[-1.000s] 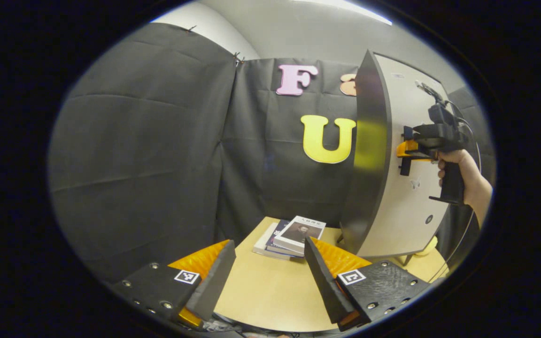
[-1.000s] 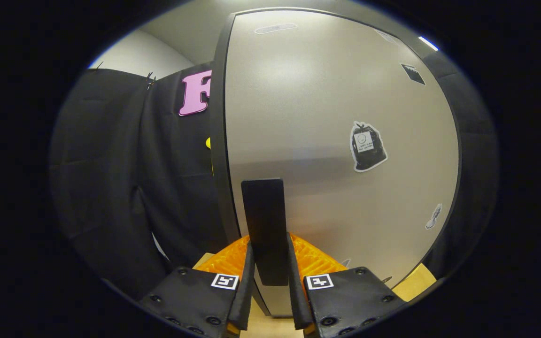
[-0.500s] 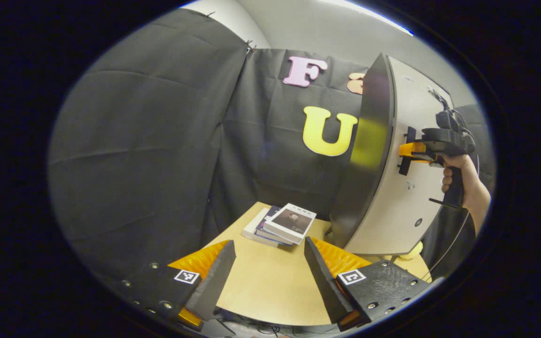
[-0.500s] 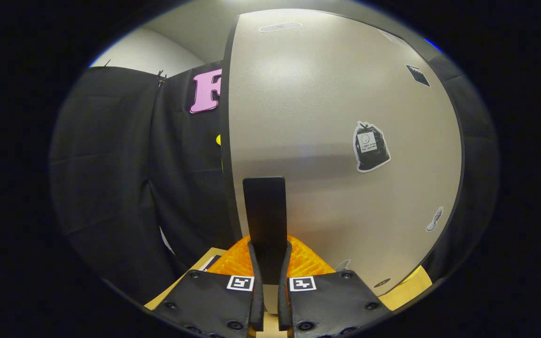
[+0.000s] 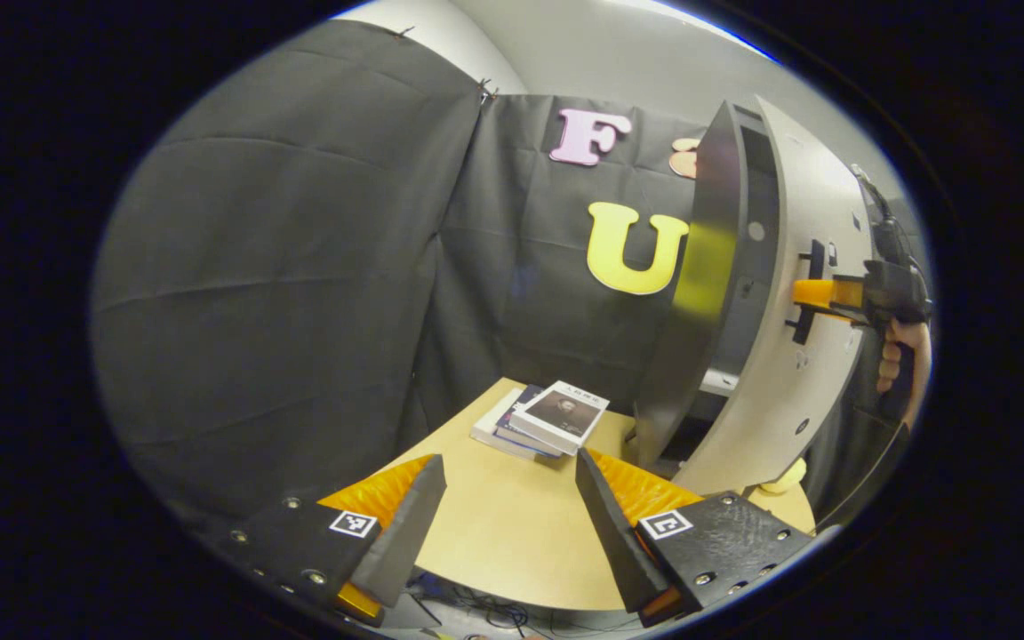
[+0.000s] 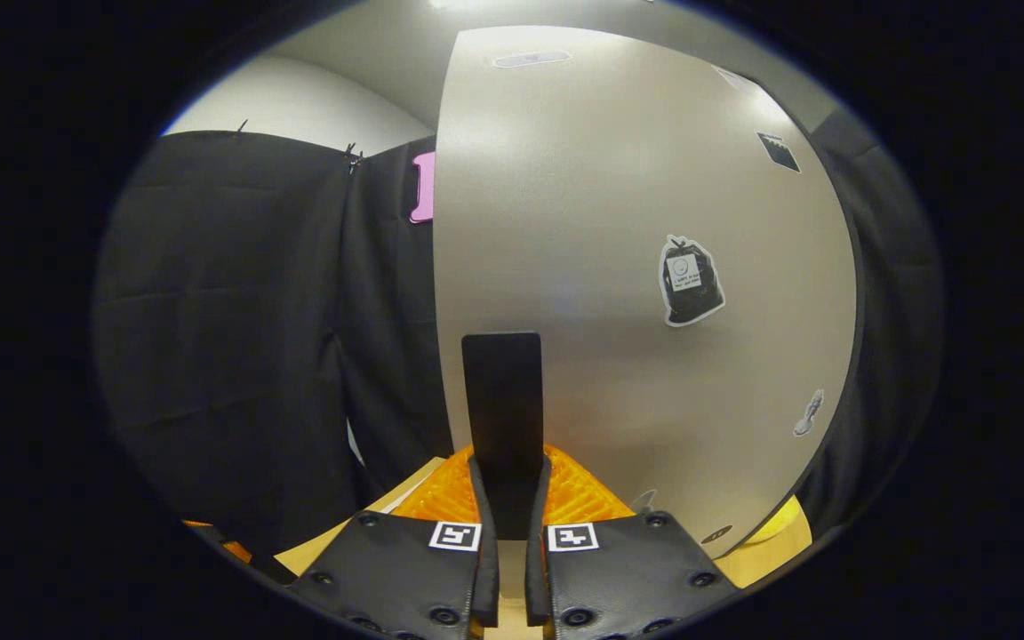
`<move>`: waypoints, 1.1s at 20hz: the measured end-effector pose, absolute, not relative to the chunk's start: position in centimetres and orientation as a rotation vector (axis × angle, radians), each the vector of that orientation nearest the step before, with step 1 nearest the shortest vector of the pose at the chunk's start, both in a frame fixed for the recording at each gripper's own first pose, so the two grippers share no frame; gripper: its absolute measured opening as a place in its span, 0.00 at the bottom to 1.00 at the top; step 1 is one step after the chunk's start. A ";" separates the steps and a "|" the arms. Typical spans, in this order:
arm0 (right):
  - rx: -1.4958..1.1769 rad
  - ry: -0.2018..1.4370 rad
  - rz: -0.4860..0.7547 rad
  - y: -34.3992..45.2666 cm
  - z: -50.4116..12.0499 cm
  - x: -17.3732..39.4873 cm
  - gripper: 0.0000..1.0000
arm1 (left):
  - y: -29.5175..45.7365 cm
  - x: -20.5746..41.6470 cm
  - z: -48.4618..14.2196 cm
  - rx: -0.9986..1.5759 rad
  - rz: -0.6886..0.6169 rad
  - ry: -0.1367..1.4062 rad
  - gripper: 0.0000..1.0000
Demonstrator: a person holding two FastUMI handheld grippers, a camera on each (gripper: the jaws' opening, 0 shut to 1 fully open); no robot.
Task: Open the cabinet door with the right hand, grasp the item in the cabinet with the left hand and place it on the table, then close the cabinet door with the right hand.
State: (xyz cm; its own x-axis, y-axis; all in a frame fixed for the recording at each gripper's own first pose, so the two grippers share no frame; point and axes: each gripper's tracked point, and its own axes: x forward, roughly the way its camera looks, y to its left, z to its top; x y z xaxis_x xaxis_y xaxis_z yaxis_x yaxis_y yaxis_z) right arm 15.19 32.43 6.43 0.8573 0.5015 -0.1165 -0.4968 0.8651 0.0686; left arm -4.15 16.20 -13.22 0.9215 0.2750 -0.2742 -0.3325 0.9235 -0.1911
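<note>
The grey cabinet door stands ajar, and my right gripper is shut on its black upright handle. In the left gripper view the door has swung a little off the dark cabinet body, leaving a narrow gap with a shelf edge inside. What lies in the cabinet is hidden. A hand holds the right gripper at the handle. My left gripper hangs open above the wooden table, left of the cabinet.
A small stack of books lies on the table just left of the cabinet's foot. A pale yellow object sits on the table below the door. The table's near edge runs below my left fingers. Black cloth walls the back and left.
The right gripper closed onto the handle and pulled; the door swung out slightly, opening a gap at its edge. The left gripper stayed open and shifted only a little.
</note>
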 end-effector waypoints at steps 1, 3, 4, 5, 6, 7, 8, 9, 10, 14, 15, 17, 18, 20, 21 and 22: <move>0.029 0.128 0.548 32.2 6.6 14.4 0.13 | 15.2 -4.5 -12.9 -0.230 0.324 0.252 0.89; 0.034 0.122 0.589 31.4 6.7 13.3 0.13 | 12.4 -5.3 -11.8 -0.225 0.320 0.243 0.89; 0.042 0.120 0.608 31.0 6.8 12.8 0.13 | 10.8 -5.7 -11.3 -0.222 0.318 0.237 0.89; 0.044 0.118 0.626 30.7 6.8 12.6 0.13 | 9.3 -6.3 -10.8 -0.218 0.317 0.233 0.89; 0.040 0.116 0.644 30.4 6.8 12.4 0.13 | 8.0 -7.0 -10.6 -0.211 0.316 0.229 0.91; 0.034 0.116 0.662 30.1 6.7 12.2 0.13 | 6.7 -7.5 -10.5 -0.203 0.315 0.228 0.91; 0.035 0.115 0.678 29.7 6.7 12.0 0.13 | 5.4 -8.3 -10.3 -0.193 0.314 0.226 0.94; 0.038 0.116 0.693 29.4 6.6 11.9 0.12 | 4.3 -9.0 -10.0 -0.183 0.314 0.225 0.94; 0.043 0.117 0.707 29.0 6.6 11.8 0.13 | 3.3 -9.7 -10.0 -0.172 0.315 0.225 0.89; 0.055 0.112 0.726 27.8 6.3 12.1 0.13 | -0.2 -11.2 -10.0 -0.146 0.317 0.222 0.90; 0.060 0.110 0.724 27.4 6.3 12.0 0.12 | -1.1 -11.4 -9.9 -0.147 0.312 0.220 0.89; 0.068 0.114 0.719 26.6 6.3 11.9 0.13 | -2.6 -12.0 -9.8 -0.147 0.300 0.212 0.89; 0.073 0.118 0.713 26.2 6.3 11.9 0.12 | -3.4 -12.2 -9.6 -0.145 0.291 0.209 0.89; 0.078 0.129 0.698 25.5 6.3 11.8 0.11 | -5.4 -12.2 -9.4 -0.135 0.266 0.207 0.89; 0.080 0.134 0.691 24.9 6.3 11.7 0.11 | -6.2 -12.0 -9.4 -0.130 0.252 0.208 0.89; 0.085 0.137 0.683 24.3 6.4 11.6 0.13 | -7.2 -11.8 -9.3 -0.126 0.234 0.206 0.89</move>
